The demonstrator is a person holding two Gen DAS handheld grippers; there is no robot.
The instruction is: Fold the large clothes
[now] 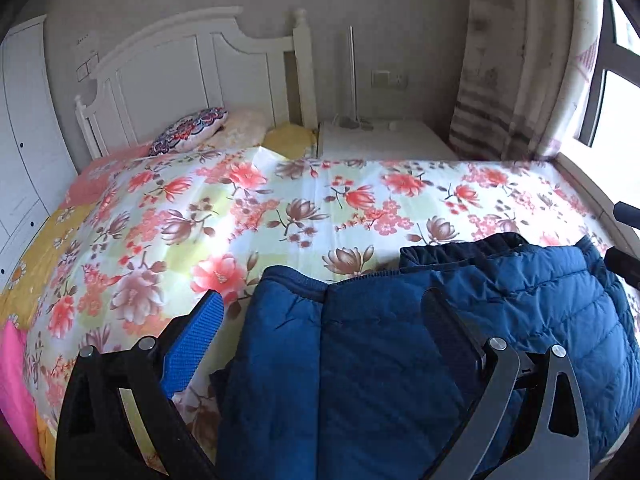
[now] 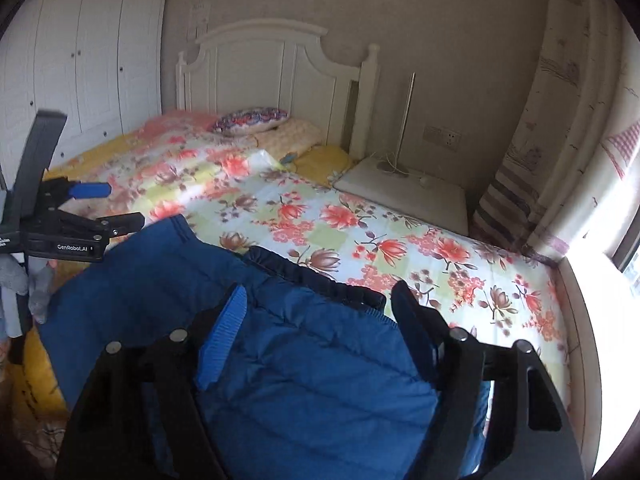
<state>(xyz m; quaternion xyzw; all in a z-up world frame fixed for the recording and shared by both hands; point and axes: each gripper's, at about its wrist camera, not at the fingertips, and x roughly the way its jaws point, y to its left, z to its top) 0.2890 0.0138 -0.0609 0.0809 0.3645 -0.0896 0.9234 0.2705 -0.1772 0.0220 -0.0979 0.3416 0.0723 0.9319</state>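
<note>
A dark blue puffer jacket [image 1: 380, 344] lies folded on the flower-print quilt [image 1: 280, 208] at the near side of the bed. My left gripper [image 1: 322, 296] hangs open above the jacket's left part, its blue pad [image 1: 200, 340] over the quilt and nothing between the jaws. In the right wrist view the jacket [image 2: 312, 368] fills the foreground under my right gripper [image 2: 320, 290], which is open and clear of the cloth. The left gripper [image 2: 116, 204] also shows there at the left edge, open. Two black fingertips [image 1: 620, 264] of the right gripper show at the right edge of the left wrist view.
A white headboard [image 1: 192, 64] and several pillows [image 1: 188, 134] are at the far end. A white nightstand [image 2: 404, 196] with a lamp stands beside the bed. White wardrobe [image 2: 88, 52] left, curtain [image 1: 492, 80] and window right. A gloved hand [image 2: 16, 284] holds the left gripper.
</note>
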